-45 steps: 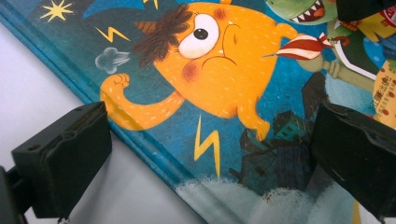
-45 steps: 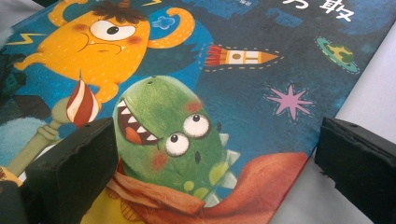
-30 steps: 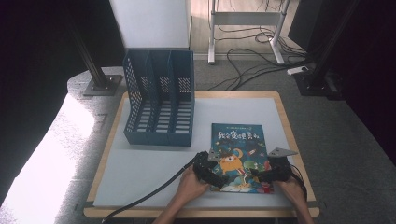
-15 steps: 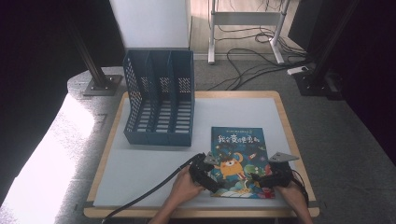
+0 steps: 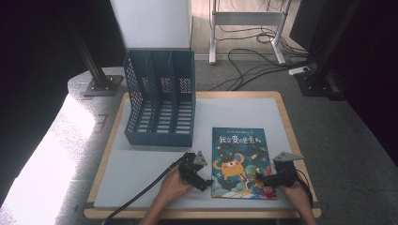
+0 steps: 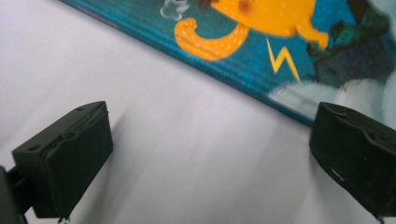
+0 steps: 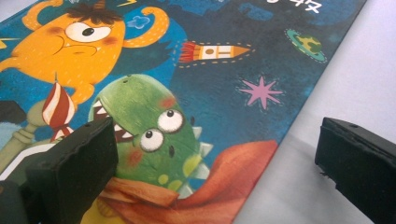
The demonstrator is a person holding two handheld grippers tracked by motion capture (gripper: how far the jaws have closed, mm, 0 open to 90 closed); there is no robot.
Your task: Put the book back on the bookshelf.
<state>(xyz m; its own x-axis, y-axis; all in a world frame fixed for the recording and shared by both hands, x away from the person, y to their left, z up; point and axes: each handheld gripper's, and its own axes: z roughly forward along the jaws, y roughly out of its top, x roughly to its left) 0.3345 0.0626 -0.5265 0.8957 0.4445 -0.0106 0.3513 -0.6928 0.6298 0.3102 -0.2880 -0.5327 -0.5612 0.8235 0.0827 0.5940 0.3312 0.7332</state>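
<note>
Your left hand-held gripper sits low over the tabletop with its jaws spread wide and nothing between them; the picture book lies flat just past its right jaw, its near-left edge beside that jaw. Your right hand-held gripper is also wide open and empty, straddling the book's right edge: one jaw over the cover, the other over bare tabletop.

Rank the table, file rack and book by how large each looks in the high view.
1. Table, largest.
2. File rack, though it stands taller and nearer the camera, which may enlarge it.
3. Book, smallest.
</note>
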